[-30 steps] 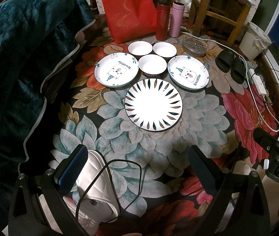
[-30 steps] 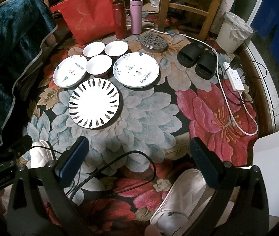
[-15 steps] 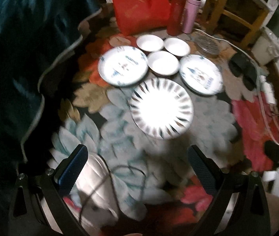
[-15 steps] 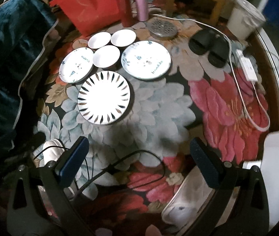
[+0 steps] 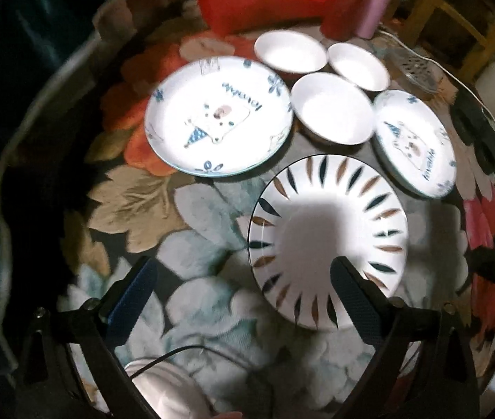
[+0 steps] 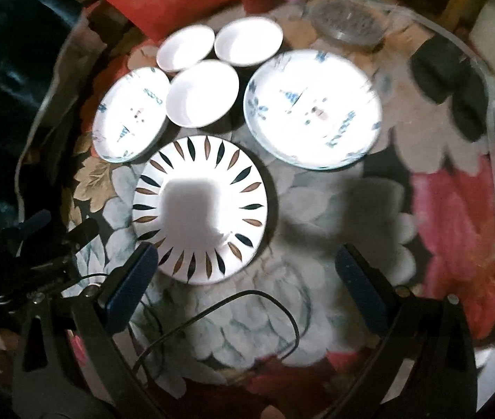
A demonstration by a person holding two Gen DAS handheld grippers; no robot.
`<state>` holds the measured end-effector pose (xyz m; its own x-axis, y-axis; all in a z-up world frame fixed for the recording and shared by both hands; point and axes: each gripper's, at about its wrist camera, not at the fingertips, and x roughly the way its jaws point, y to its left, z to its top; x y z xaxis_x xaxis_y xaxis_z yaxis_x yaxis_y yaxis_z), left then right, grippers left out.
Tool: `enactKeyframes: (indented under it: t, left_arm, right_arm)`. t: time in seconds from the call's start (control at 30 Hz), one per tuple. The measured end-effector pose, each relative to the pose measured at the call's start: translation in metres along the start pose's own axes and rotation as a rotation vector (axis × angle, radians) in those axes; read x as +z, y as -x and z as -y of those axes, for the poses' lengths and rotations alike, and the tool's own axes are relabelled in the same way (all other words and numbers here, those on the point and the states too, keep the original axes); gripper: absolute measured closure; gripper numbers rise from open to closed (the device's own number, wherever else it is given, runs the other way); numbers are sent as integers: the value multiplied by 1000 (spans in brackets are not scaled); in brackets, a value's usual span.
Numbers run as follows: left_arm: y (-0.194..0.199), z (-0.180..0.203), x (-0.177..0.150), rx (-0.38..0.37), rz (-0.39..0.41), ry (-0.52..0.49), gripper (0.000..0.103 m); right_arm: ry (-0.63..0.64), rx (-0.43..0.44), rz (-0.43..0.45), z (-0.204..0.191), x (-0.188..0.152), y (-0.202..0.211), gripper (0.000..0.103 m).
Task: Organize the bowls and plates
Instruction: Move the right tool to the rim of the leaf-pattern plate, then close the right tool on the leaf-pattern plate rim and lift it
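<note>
Both wrist views look steeply down, sharing the leaf-rimmed plate [image 5: 327, 244] [image 6: 200, 209]

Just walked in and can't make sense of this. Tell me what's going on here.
A person holds two grippers over dishes laid out on a flowered rug. The left gripper and right gripper are both open and hold nothing. Nearest them lies the leaf-pattern plate; beyond it sit two bear plates and three white bowls. Nothing is stacked yet.
</note>
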<state>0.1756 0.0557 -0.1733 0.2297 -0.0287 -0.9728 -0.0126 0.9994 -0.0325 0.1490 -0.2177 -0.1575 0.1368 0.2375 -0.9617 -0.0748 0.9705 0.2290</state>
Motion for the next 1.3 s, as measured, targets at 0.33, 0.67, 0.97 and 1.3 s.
enactKeyframes:
  t: [0.33,0.67,0.97,1.3]
  left_arm:
    - [-69,-10,11,-53,-7,42,15]
    - [-112,-2,14,-144,-82,-30,48]
    - [-118,14,17,-142,-69,-95,30]
    - [-111,23,24,-141,-66,-193,81]
  right_arm:
    - [-36,68,-107,14,14,-98,34]
    - [19,45,-137,18,7,-111,79]
    - [-65,82,-151,42,15,-113,79]
    - [56,147,-78,55,-3,-99,87]
